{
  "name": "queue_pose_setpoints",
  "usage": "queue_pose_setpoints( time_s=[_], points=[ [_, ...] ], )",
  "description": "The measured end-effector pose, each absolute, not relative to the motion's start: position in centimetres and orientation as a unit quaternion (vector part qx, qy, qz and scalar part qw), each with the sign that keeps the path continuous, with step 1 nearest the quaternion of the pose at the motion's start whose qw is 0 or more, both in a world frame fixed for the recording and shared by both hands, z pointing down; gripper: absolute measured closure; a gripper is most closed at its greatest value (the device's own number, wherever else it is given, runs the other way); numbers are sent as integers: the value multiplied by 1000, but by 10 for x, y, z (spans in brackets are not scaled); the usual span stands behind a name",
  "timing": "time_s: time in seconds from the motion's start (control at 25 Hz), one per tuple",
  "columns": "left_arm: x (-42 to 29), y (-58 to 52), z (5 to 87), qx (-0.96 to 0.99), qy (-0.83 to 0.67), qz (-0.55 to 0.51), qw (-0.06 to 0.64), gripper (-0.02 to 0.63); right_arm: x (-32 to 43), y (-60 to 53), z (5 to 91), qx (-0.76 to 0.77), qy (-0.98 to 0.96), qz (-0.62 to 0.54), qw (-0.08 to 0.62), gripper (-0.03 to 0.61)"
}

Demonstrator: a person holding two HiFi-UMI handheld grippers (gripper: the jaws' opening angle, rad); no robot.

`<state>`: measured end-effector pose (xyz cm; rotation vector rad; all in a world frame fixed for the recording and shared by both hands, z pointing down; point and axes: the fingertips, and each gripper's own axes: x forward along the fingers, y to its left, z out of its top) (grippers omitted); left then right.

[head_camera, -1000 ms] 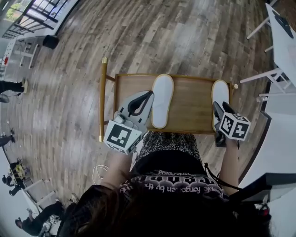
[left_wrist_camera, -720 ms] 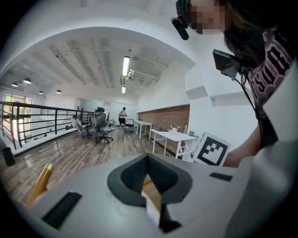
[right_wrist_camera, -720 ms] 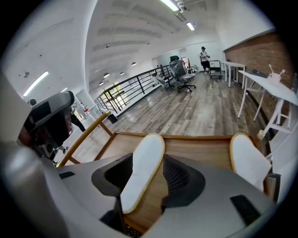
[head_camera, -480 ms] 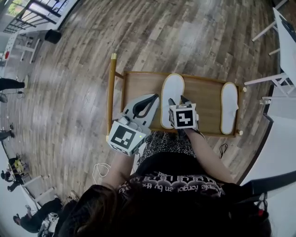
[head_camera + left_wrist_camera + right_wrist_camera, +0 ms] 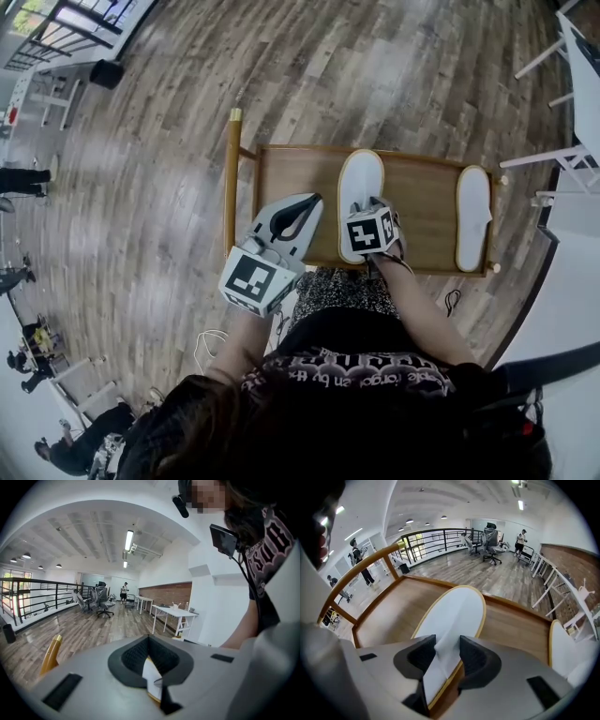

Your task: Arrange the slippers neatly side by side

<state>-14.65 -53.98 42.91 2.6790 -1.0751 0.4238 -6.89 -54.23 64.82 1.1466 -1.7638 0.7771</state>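
Mid-frame, the right claw [image 5: 442,651] is closing on the upper of the near slipper [image 5: 361,178]; left of it, the left claw [image 5: 309,204] is closed and empty. The other slipper [image 5: 473,216] lies at the right end of the rimmed wooden desk [image 5: 422,197], with plank floor [image 5: 394,66] beyond.

Left gripper [image 5: 315,201] shut; right gripper [image 5: 376,202] jaws closing on slipper [image 5: 361,173].

A wooden surface [image 5: 422,211] with a raised rim is seen on a wood-plank floor [image 5: 309,66], and a gold-coloured rail [image 5: 231,187] is fixed along one end. White tables [image 5: 176,612], office chairs [image 5: 101,603] and a black railing [image 5: 440,538] are seen beyond, backed by a brick wall [image 5: 164,592]. A thin cable [image 5: 453,302] is seen lying on the floor.
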Motion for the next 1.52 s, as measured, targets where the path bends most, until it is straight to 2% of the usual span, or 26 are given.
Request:
queue_pose_setpoints(
  time_s=[0.16,0.32,0.56,0.88,1.12,1.52],
  points=[
    [-134,-545,424,920,-349,139,109,617,-62,-542,647,452,-714,315,432,446],
    [-123,-548,423,926,-336,139,106,617,-44,-545,647,463,-707,294,447,563],
    [-112,-548,424,932,-320,140,98,617,-9,-543,633,487,-691,302,440,566],
    [-84,-548,421,940,-301,132,94,617,80,-528,618,529,-655,306,445,566],
    [-67,-547,419,943,-292,133,90,617,128,-522,632,518,-646,296,476,566],
    [-59,-540,422,939,-297,145,98,617,150,-530,643,549,-636,317,441,566]
  ],
)
